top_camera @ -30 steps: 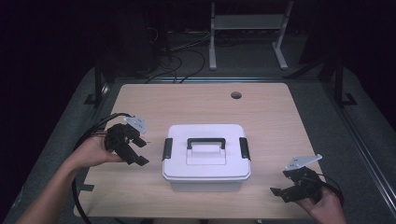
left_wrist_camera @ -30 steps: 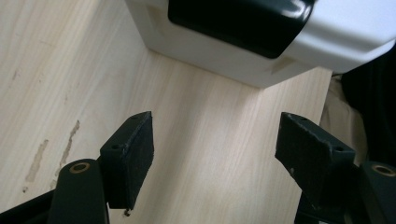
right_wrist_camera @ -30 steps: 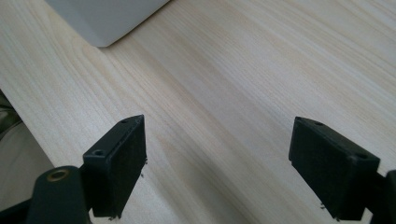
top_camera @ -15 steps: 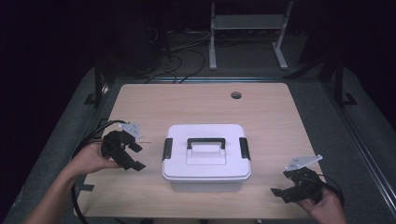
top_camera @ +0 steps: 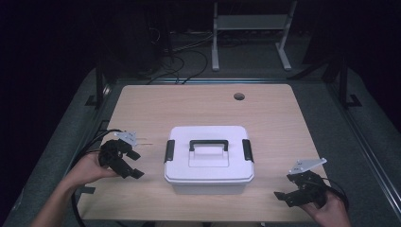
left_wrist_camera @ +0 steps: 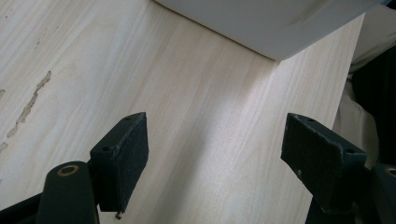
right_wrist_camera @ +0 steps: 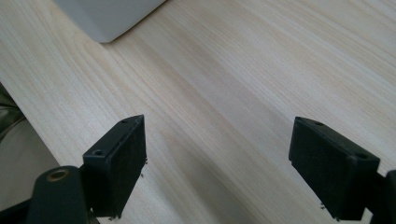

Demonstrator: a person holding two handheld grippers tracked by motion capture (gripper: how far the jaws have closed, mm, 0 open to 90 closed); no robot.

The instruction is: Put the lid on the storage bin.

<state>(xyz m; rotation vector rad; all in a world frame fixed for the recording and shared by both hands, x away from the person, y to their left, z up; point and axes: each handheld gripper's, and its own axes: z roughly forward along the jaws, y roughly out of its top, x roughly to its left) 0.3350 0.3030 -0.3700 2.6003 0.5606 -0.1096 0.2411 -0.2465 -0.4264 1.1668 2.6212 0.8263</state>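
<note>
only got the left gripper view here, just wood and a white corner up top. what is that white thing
Observer: A white storage box with its lid on and a black carry handle, in the middle of the table.
Operator: is it latched
Observer: Black latches sit on both short ends, lying flat against the lid as far as the high view shows.
Operator: where's the other gripper
Observer: The right gripper is near the table's front right corner, apart from the box, jaws open with bare wood between them.
Operator: and how far is mine from the box
Observer: The left gripper is beside the box's left end, not touching it, open with nothing between the jaws.
</note>
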